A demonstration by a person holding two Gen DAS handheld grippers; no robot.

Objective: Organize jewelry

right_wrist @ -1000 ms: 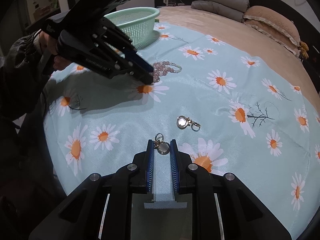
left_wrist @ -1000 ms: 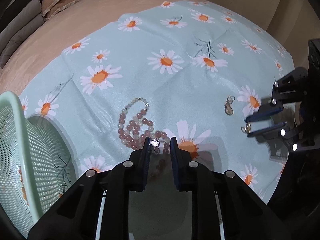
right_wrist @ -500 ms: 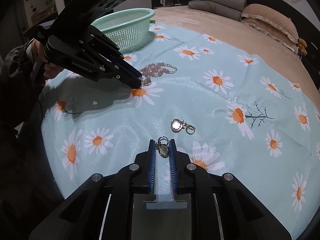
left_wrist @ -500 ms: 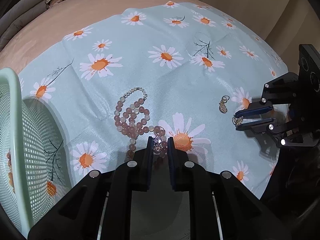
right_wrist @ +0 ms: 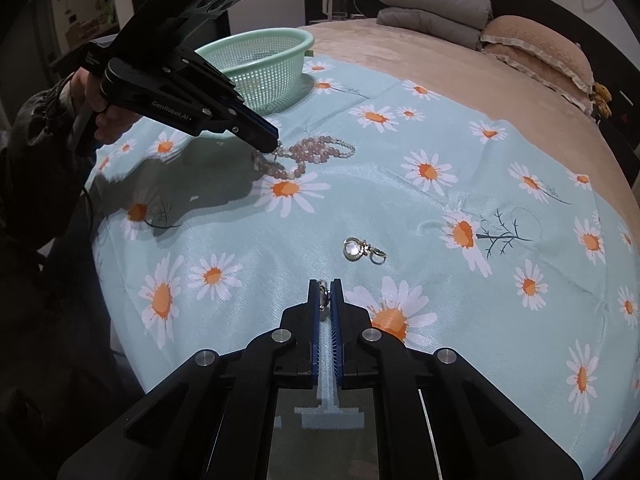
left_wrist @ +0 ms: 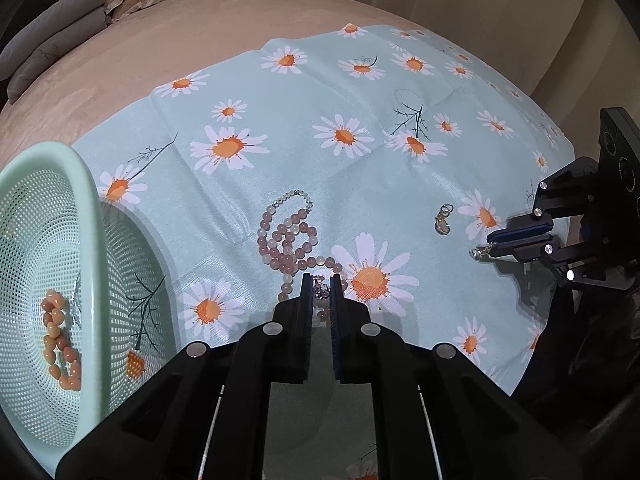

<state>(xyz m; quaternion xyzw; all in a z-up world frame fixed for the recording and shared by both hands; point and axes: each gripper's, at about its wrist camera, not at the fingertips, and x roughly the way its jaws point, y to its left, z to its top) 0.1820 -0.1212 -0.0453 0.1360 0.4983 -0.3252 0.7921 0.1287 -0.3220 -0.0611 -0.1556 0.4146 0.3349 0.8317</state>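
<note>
Pink bead necklace (left_wrist: pixel 289 240) coiled, left gripper (left_wrist: pixel 321 286) jaws pinching its charm. Right gripper (right_wrist: pixel 325 292) jaws clamp earring (right_wrist: pixel 322 293). Basket (left_wrist: pixel 60 184) holds orange beads (left_wrist: pixel 58 340).

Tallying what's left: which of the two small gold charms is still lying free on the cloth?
The round-stone charm, lying apart on the cloth; the other charm is pinched in the right gripper.

On the bed (right_wrist: pixel 460 92) lies a cloth (right_wrist: pixel 400 200). A basket (right_wrist: pixel 256 64) stands at the cloth's far left corner in the right wrist view, a bracelet (left_wrist: pixel 60 340) inside it. A necklace (right_wrist: pixel 308 152) lies just beside the basket; a pendant (right_wrist: pixel 362 250) lies nearer, well apart. Pillows (right_wrist: pixel 536 52) sit behind.
</note>
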